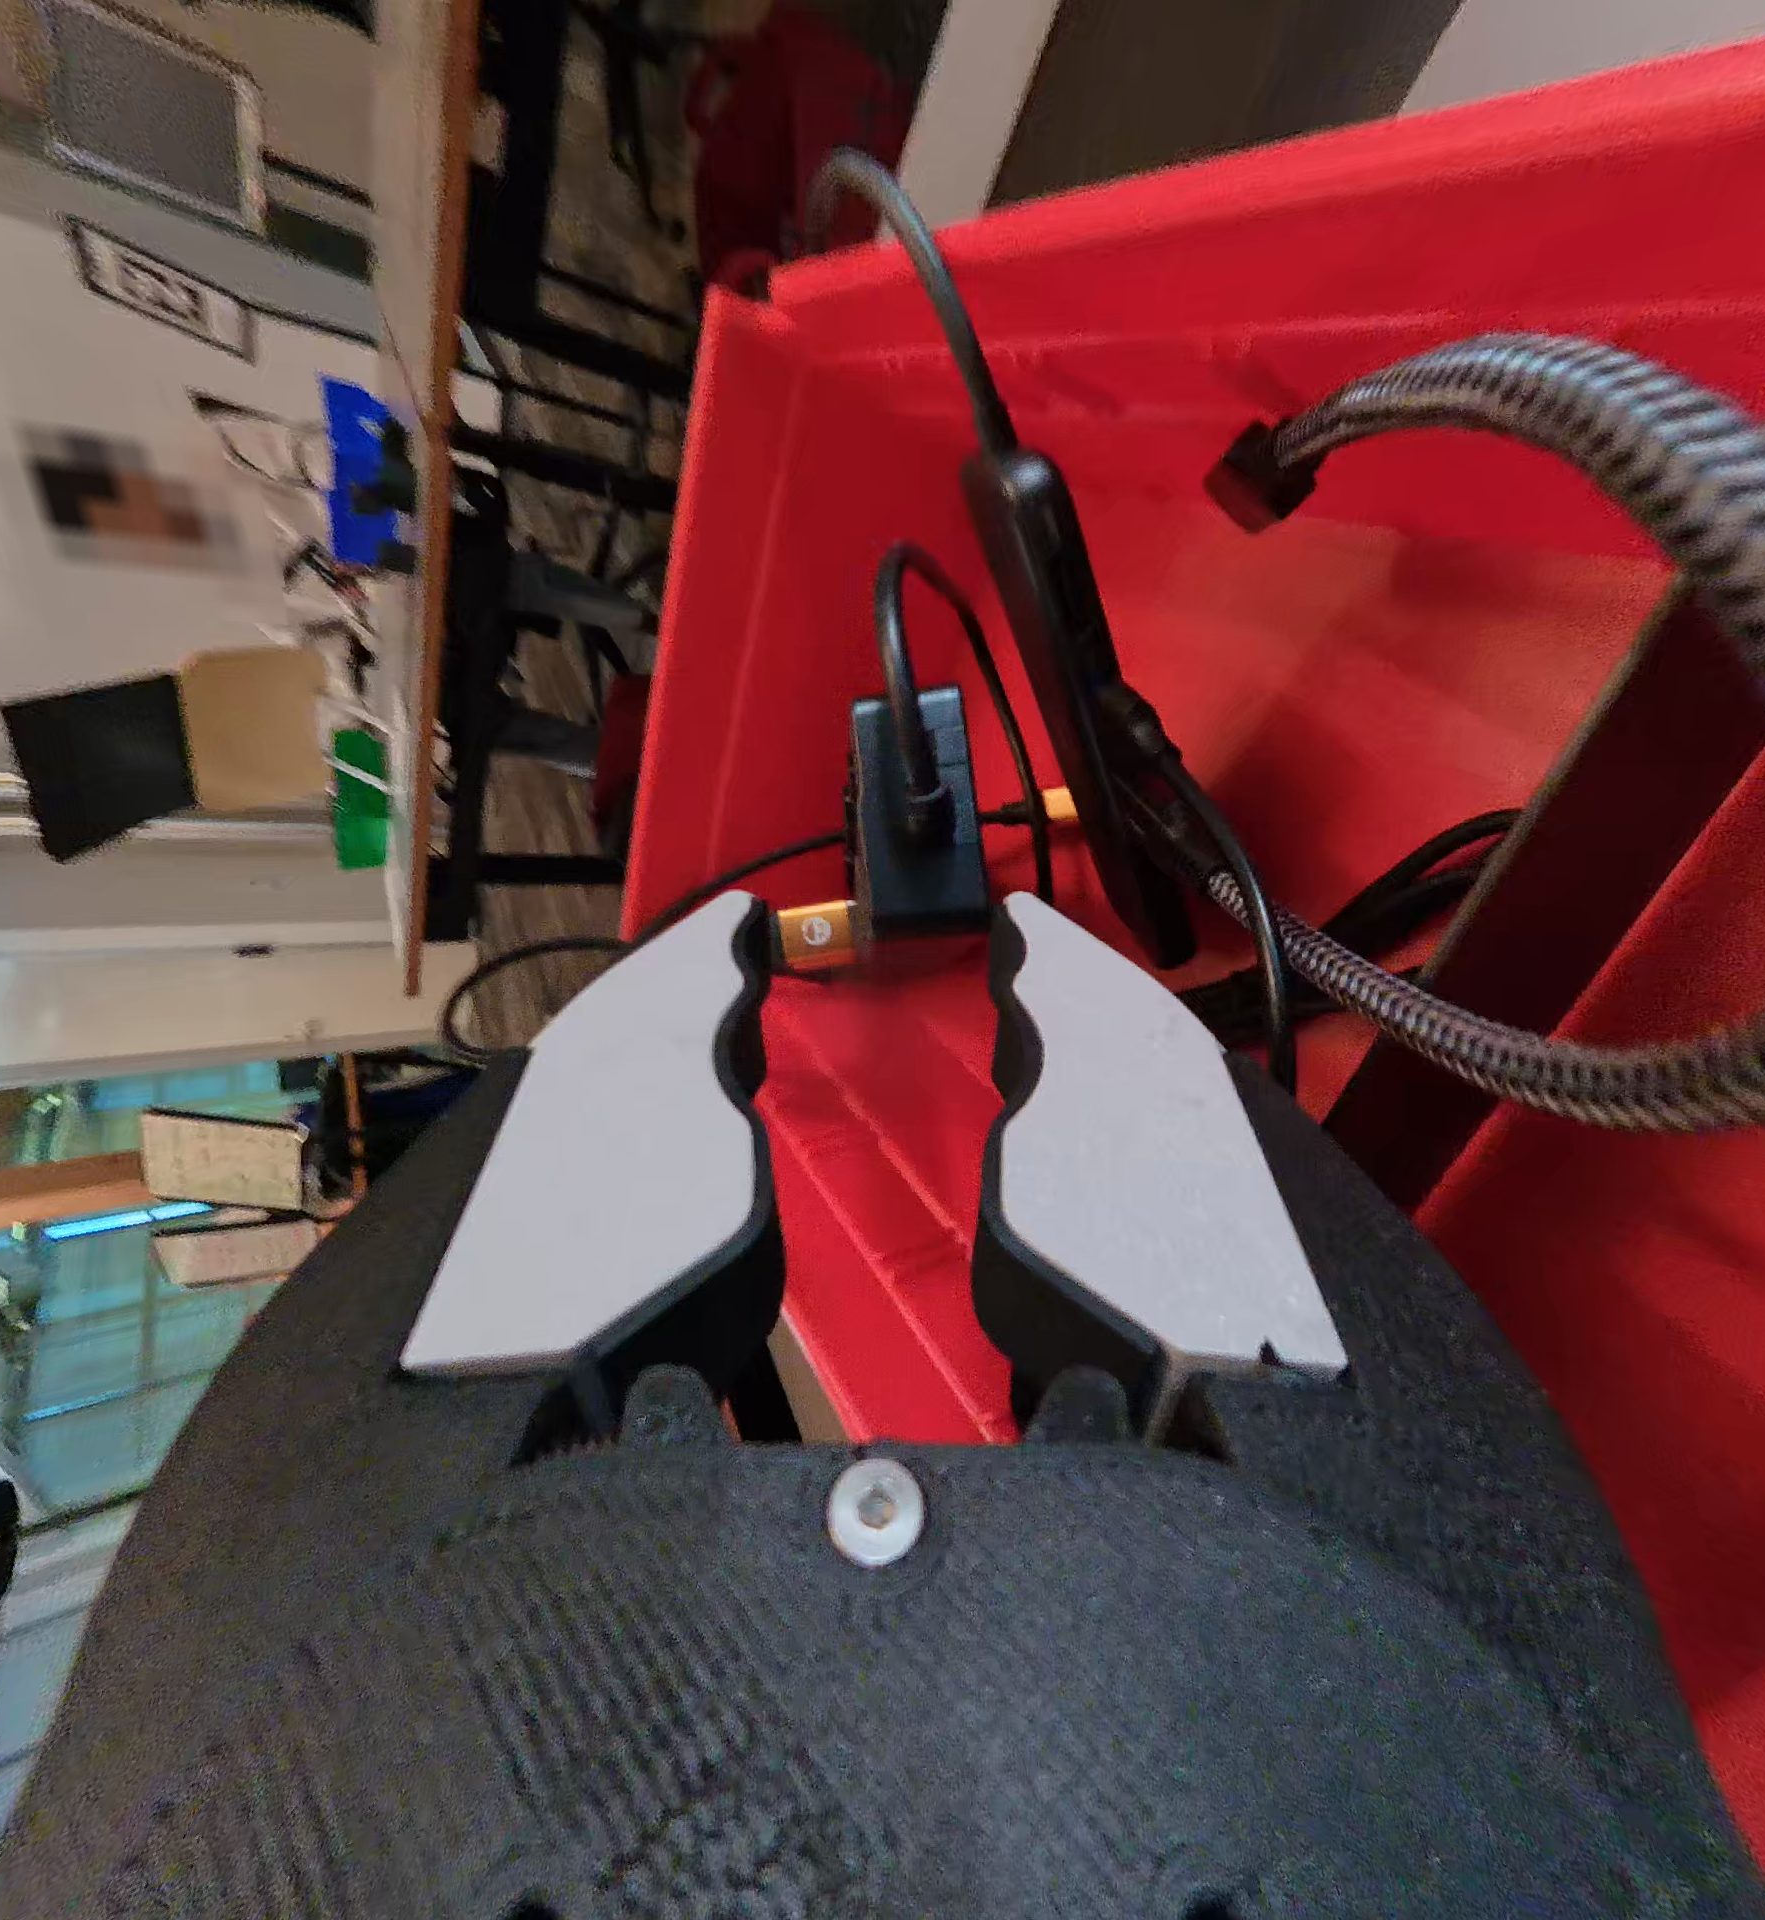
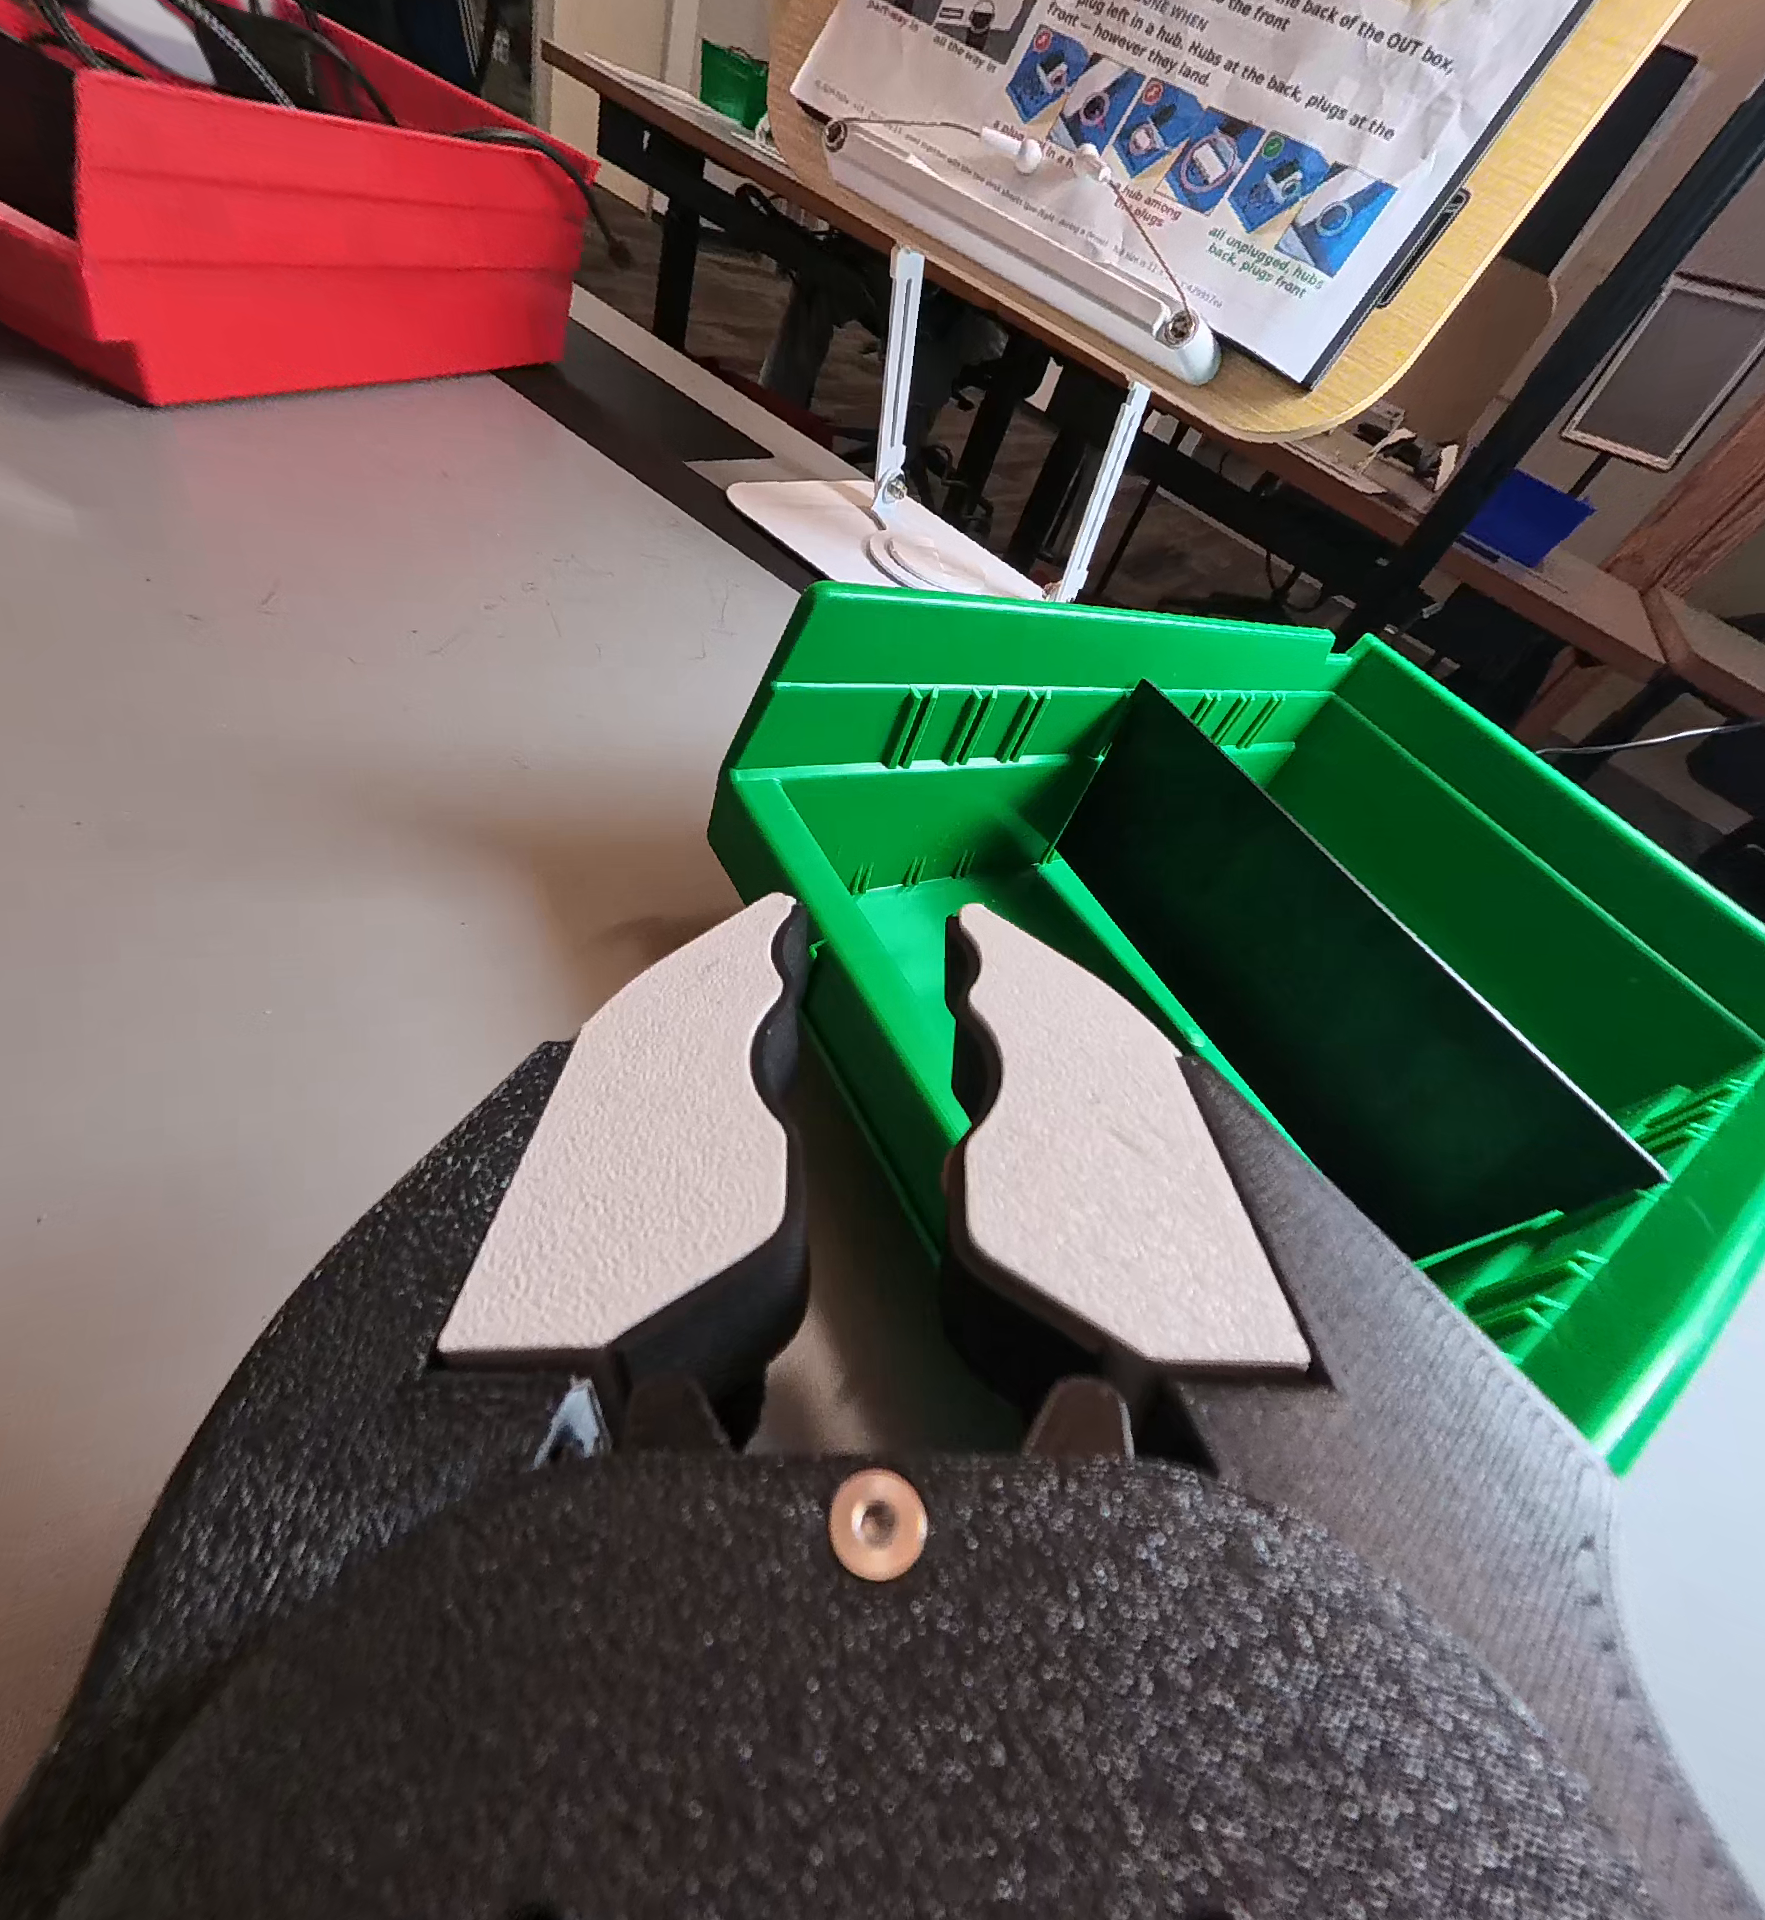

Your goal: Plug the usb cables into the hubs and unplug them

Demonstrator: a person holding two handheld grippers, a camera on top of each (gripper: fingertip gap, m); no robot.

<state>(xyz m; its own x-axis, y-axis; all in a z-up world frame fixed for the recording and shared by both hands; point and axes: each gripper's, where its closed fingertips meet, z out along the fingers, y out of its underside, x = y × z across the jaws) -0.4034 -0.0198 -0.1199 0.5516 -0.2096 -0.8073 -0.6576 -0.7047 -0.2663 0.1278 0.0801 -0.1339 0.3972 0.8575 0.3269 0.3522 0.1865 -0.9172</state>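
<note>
Left wrist view: your left gripper (image 1: 873,935) hangs over the red bin (image 1: 1480,260), jaws spread and holding nothing. At 12 o'clock from the tips lies a small black hub (image 1: 914,831) with an orange-shelled USB plug (image 1: 818,933) seated in its side at 9 o'clock, the shell just beside the left fingertip. A thin black cable (image 1: 899,644) enters the hub's top. At 1 o'clock a longer black hub (image 1: 1054,582) carries a plug whose braided cable (image 1: 1688,499) loops away toward 3 o'clock. So, as far as can be judged, these cables are plugged in and the unplugging remains to be done, the orange plug being nearest your jaws.

Right wrist view: your right gripper (image 2: 878,920) rests low over the grey surface (image 2: 286,727), jaws spread and empty, straddling the near corner of a green bin (image 2: 1065,644). Its black divider (image 2: 1325,987) at 2 o'clock parts two empty compartments: nothing has been sorted there yet. The red bin sits far off at 10 o'clock; an instruction sheet on a stand (image 2: 1117,156) is at 12 o'clock.
</note>
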